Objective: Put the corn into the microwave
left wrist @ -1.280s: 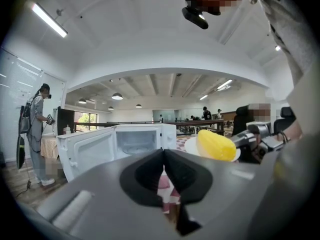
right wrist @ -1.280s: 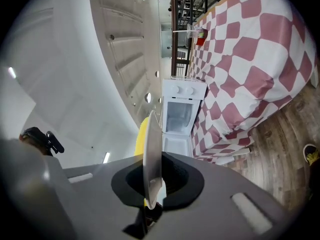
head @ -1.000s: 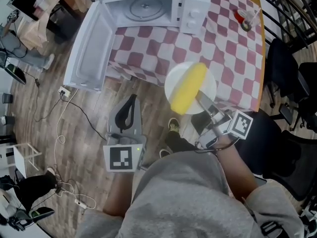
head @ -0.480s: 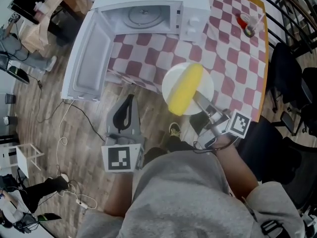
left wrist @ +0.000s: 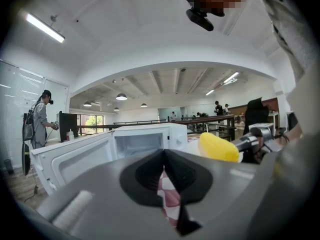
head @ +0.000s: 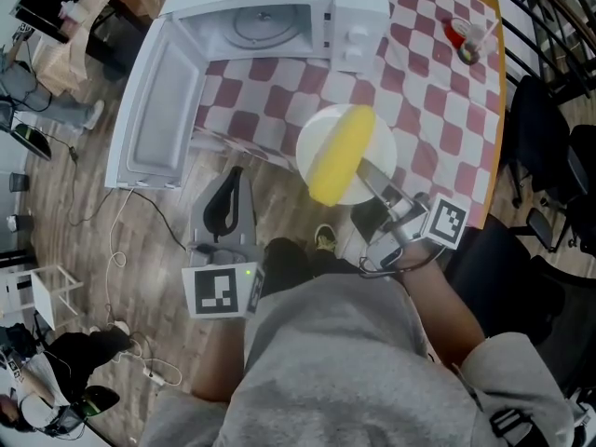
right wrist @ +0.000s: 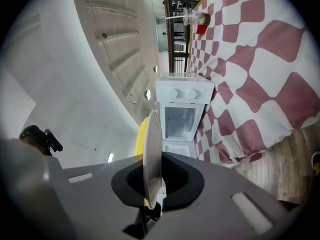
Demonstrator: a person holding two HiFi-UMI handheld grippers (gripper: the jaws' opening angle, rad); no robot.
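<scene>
Your right gripper (head: 366,169) has its jaws clamped tight on the near rim of the white plate (head: 381,145), and the corn (head: 341,155) lies on that plate, hovering over the near edge of the checked tabletop (head: 438,91). The microwave (head: 358,12) stands up ahead and to the left of the plate, cavity facing you, with its door (head: 154,110) swung wide open on the left. The corn's long axis runs diagonally, near-left to far-right, so it points past the opening rather than into it. Your left gripper (head: 234,179) hangs low beside the door, jaws together on nothing. The right hand carries the load, and I'd say the move ahead is forward and leftward.
</scene>
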